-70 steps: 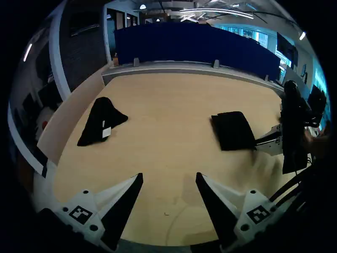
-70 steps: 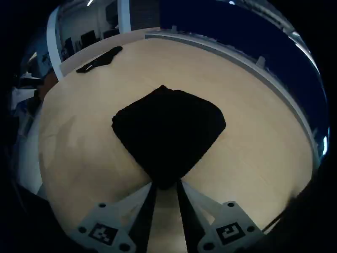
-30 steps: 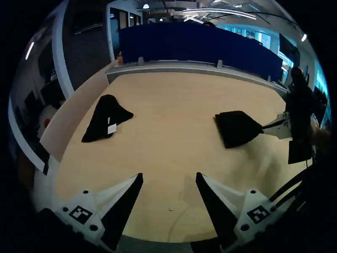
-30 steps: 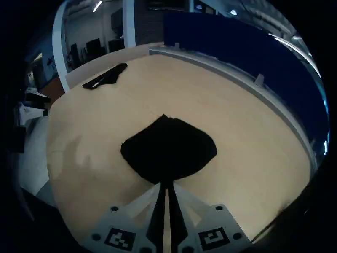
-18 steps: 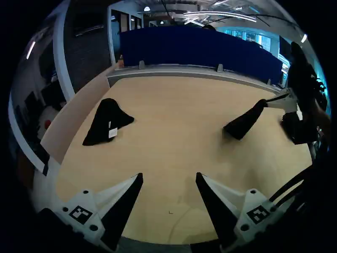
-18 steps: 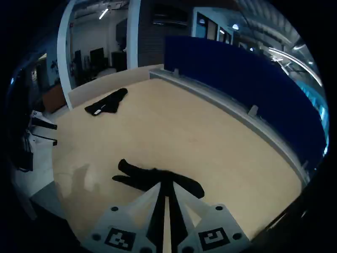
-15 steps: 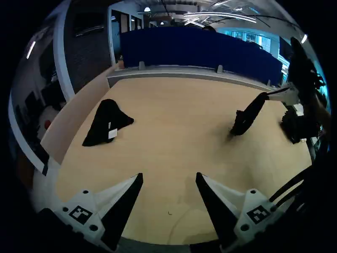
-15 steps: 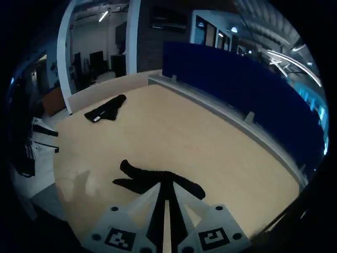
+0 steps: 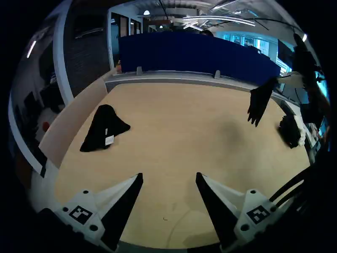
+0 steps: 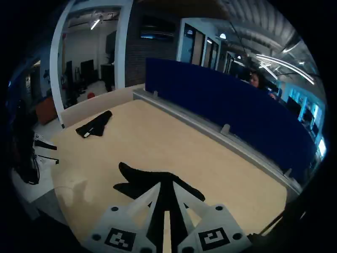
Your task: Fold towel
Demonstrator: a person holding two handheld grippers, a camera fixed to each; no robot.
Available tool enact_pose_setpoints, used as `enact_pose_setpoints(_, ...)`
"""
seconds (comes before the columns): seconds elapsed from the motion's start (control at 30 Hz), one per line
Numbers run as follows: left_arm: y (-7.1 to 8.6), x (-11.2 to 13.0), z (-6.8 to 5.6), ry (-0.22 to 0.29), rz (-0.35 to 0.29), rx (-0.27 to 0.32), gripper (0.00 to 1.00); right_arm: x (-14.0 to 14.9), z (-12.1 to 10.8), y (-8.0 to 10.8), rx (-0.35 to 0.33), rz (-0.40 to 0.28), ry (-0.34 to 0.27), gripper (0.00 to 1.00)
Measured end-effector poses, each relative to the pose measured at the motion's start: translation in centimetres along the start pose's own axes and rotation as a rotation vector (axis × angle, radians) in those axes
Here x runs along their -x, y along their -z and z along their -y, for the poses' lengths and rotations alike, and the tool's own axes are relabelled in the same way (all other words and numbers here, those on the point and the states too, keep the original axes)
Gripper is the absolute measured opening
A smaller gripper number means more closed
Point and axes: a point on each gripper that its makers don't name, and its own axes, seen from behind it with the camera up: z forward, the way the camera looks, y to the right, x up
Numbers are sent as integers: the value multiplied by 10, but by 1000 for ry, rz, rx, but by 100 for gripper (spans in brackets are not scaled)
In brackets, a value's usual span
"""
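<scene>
A pale wooden tabletop (image 9: 181,126) runs up to a blue partition (image 9: 189,52), which stands along its far edge on a grey rail (image 9: 177,76). Long ceiling lights (image 9: 219,19) hang above the partition. A white column (image 10: 120,46) stands beside one end of it, and a person's head (image 10: 255,79) shows over its top.

pale wood table (image 9: 181,126), blue partition (image 9: 189,52) behind it, strip lights (image 9: 219,17) overhead, dark wall (image 9: 86,55), perhaps brick

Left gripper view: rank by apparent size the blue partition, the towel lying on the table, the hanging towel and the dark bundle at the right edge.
1. blue partition
2. lying towel
3. hanging towel and dark bundle: too alike to rank, both far off at the side.
</scene>
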Motion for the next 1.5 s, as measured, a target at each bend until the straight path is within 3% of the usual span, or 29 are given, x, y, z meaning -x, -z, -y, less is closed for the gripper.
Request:
enact_pose_setpoints(0.67,-7,-12,-31,-33,5,17,93,45,-159,78,166,42,-64,5)
enact_pose_setpoints(1.17,-12,-17,-47,-41,30,9,93,89,-252,106,226,110,-91,5)
enact_pose_setpoints(1.5,-16,-20,-52,-33,39,2,93,109,-295,111,236,137,-119,5)
